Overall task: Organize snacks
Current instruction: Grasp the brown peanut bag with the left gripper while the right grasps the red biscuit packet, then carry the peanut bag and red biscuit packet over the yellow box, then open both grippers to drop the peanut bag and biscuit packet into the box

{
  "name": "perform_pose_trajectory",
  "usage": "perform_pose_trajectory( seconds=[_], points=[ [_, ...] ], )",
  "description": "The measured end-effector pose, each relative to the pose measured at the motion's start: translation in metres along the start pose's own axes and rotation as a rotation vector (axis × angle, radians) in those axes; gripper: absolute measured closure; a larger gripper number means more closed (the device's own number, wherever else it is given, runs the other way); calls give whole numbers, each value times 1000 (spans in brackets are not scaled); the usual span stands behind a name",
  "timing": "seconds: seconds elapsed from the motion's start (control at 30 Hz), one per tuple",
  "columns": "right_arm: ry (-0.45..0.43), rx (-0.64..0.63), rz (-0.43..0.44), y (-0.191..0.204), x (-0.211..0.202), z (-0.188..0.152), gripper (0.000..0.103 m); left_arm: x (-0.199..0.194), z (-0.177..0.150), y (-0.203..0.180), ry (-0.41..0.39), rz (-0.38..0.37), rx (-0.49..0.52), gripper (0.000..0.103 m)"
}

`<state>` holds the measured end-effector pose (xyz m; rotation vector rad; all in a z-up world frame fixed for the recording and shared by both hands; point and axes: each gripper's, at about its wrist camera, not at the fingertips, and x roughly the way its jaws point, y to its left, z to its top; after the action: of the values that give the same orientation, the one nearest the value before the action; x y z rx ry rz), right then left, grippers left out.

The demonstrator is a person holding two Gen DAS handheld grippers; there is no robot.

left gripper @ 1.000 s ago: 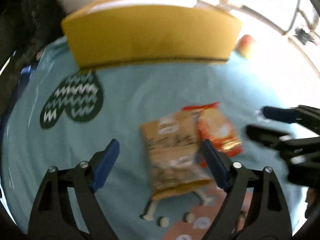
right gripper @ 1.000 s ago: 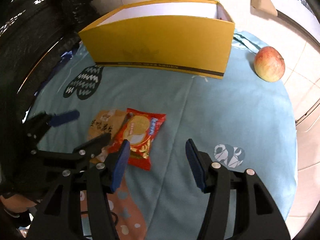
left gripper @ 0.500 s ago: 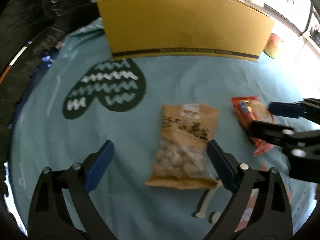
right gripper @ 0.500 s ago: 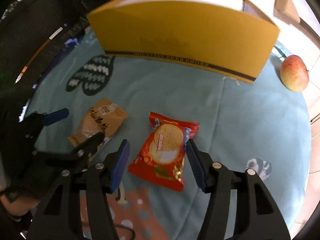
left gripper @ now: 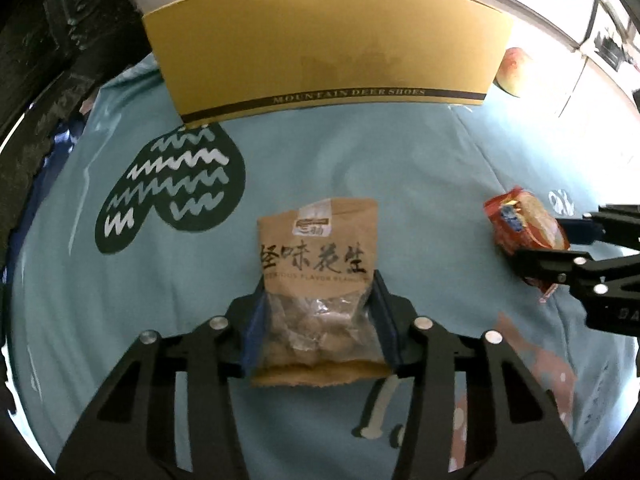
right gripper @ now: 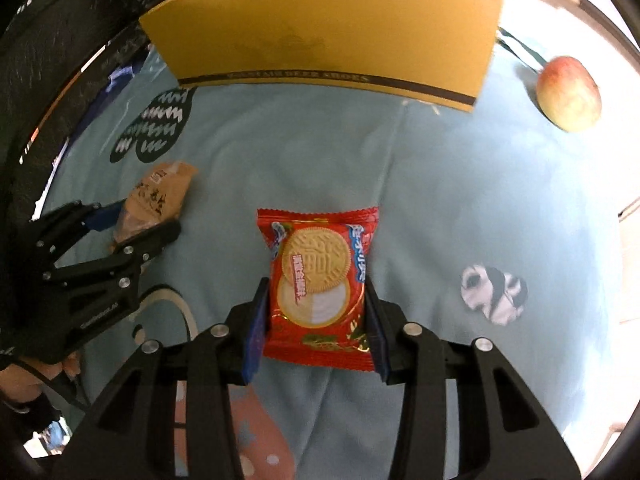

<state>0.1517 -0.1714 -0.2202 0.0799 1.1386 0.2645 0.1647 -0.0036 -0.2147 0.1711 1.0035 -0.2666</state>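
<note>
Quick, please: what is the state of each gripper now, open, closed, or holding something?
Left gripper: jaws closing, pads pressing the sides of the brown peanut bag.
Right gripper: jaws closing, pads against the red biscuit packet.

I read "MOUNTAIN DEER SHOES" on the dark band along the yellow shoebox (left gripper: 328, 40). The brown peanut bag (left gripper: 318, 264) shows bold Chinese characters above a partly legible "FLAVOR". The red biscuit packet (right gripper: 318, 276) carries Chinese lettering.
</note>
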Motion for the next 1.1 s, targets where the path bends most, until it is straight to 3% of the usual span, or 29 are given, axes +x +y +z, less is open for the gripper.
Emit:
perform_pose_trajectory(
  seconds=[0.23, 0.37, 0.7, 0.83, 1.1],
  points=[
    [-102, 21, 44, -6, -45, -7, 60, -34, -6, 9, -54, -13, -68, 56],
    [-191, 24, 59, -13, -87, -2, 60, -71, 6, 15, -144, -9, -105, 56],
    [-444, -27, 70, -13, -197, 63, 59, -156, 94, 21, -359, -6, -148, 56],
    [-488, -48, 46, -16, -212, 101, 59, -160, 140, 19, -382, 8, -144, 56],
    [-485, -51, -20, -20, -174, 171, 60, -114, 207, 16, -354, 55, -137, 56]
  ],
)
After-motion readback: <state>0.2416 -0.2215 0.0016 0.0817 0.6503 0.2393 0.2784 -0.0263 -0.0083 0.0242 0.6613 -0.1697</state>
